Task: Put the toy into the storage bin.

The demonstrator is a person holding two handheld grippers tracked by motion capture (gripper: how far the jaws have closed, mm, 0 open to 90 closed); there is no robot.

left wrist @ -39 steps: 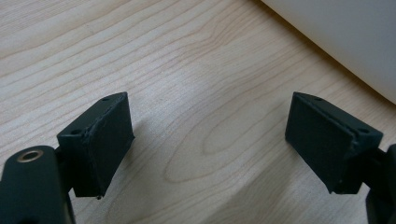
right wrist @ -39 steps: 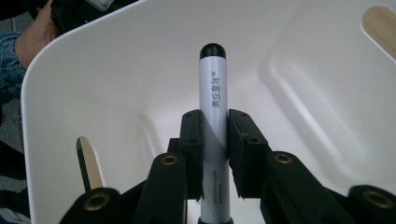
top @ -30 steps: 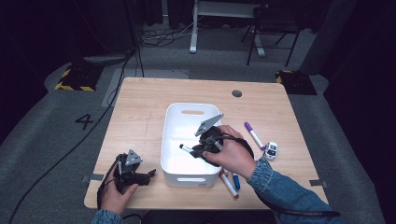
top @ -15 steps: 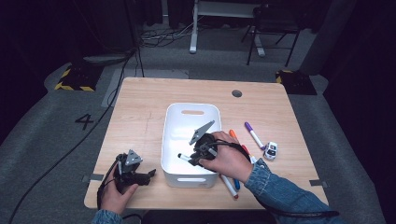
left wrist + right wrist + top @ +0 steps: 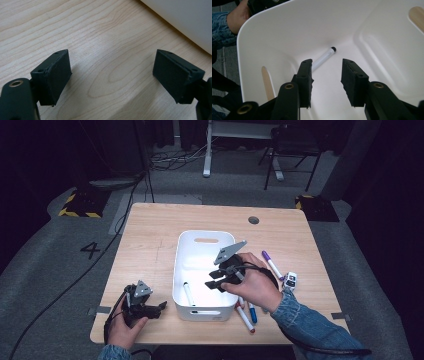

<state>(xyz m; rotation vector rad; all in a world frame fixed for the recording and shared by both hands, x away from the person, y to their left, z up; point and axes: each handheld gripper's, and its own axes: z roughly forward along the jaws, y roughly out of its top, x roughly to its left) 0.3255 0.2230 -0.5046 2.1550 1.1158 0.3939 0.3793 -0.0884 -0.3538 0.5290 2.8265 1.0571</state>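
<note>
High view: a white bin (image 5: 204,270) stands in the middle of a light wooden bench (image 5: 150,245), and a white marker with a black cap (image 5: 188,293) lies on its floor near the left wall. The right hand-held gripper (image 5: 212,279) hangs over the bin's right half, held by the person's right hand (image 5: 255,285), with its grey three-cornered plate tilted up above it. Its jaws have just been opening, and nothing is between them.

The right gripper view looks down into the bin (image 5: 372,37): the right hand-held gripper (image 5: 325,80) shows its two black jaws standing partly apart, with a clear gap and bare white floor between the pads. The marker (image 5: 323,58) lies beyond the tips, its near end hidden behind the left jaw and its black cap pointing away toward the far wall.

On the bench just right of the bin lie more markers: a purple one (image 5: 271,264), and a red one (image 5: 245,318) and a blue one (image 5: 252,312) near the front edge, partly under the right forearm. A small white object (image 5: 289,280) sits beside the purple one; I cannot tell what it is.

The left hand-held gripper (image 5: 159,306) rests low at the bench's front left, apart from the bin and pointing toward it. In the left gripper view the left hand-held gripper (image 5: 112,72) has its jaws wide apart over bare wood, holding nothing, with the bin's outer wall (image 5: 185,22) in the upper right corner.
</note>
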